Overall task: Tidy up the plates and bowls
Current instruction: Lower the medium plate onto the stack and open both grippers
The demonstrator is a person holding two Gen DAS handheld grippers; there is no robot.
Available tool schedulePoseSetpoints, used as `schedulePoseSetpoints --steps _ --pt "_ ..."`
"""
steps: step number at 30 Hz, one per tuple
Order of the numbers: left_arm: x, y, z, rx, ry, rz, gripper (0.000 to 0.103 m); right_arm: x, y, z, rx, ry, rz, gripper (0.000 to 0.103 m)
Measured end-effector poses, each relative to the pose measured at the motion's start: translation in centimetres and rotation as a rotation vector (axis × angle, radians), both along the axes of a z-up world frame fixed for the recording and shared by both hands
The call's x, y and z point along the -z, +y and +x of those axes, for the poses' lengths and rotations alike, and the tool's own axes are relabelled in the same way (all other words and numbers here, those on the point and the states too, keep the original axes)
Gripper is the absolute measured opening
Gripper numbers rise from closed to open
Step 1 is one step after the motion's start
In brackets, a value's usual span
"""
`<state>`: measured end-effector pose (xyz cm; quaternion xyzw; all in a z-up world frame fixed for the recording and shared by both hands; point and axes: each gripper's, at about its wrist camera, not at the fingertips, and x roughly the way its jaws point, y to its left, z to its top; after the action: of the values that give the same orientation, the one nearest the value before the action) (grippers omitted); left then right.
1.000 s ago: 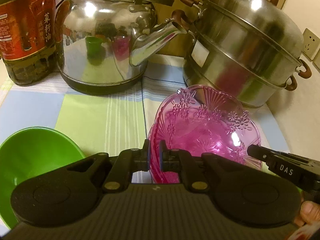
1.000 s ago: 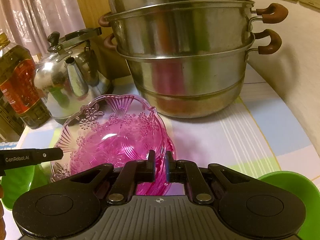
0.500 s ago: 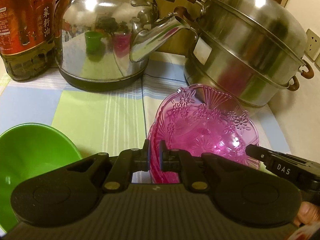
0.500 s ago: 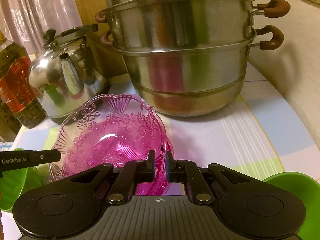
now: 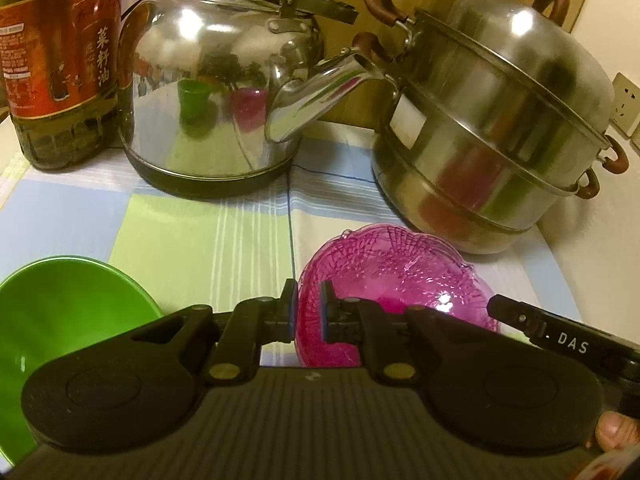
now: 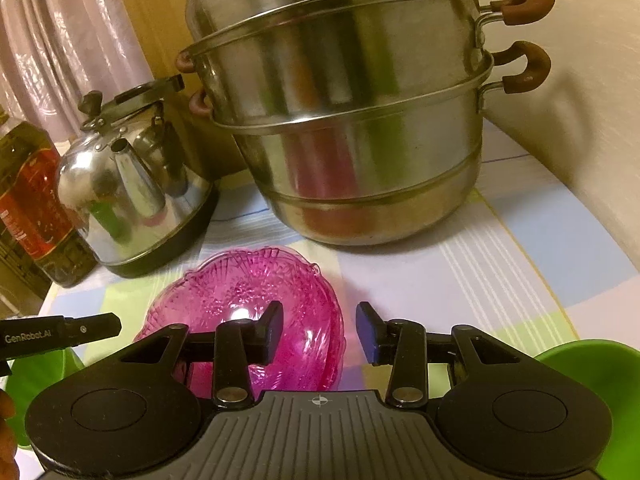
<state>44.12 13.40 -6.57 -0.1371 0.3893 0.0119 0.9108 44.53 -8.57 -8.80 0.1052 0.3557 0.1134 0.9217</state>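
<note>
A stack of pink patterned glass bowls (image 5: 396, 280) rests on the checked tablecloth in front of the steel pots; it also shows in the right wrist view (image 6: 248, 300). My left gripper (image 5: 308, 312) is shut on the stack's left rim. My right gripper (image 6: 320, 332) is open, its jaws standing either side of the stack's right rim without holding it. A green bowl (image 5: 60, 320) sits at the left of the left wrist view. Another green bowl (image 6: 600, 392) sits at the lower right of the right wrist view.
A steel kettle (image 5: 216, 92) and an oil bottle (image 5: 56, 60) stand at the back left. A tall stacked steel steamer pot (image 6: 348, 120) stands behind the pink bowls. A wall with sockets (image 5: 626, 100) bounds the right side.
The right gripper has opened and let go of the pink bowls' rim. The pink bowls have come down from a tilted hold and now sit flatter on the cloth. The left gripper stays shut.
</note>
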Motion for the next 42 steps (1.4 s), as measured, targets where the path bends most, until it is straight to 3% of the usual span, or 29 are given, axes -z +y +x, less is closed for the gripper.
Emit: schedulePoseSetpoints --steps 12,19,29,42 --pt "-2.0 -0.9 -1.1 0.029 -0.045 0.024 0.008 -1.5 -0.8 -1.4 0.013 -0.025 -0.002 0.041" --pt "-4.5 -2.0 -4.5 0.054 -0.099 0.05 0.008 -3.6 -0.2 -4.8 -0.023 -0.049 -0.012 0.041" --pt "-6.4 -2.8 -14.6 0.064 -0.132 0.048 0.015 -5.8 0.0 -13.8 -0.046 -0.089 -0.02 0.041" --pt "-5.8 -3.8 -29.0 0.045 -0.092 0.013 0.019 -5.0 -0.9 -27.0 -0.051 -0.04 -0.001 0.041"
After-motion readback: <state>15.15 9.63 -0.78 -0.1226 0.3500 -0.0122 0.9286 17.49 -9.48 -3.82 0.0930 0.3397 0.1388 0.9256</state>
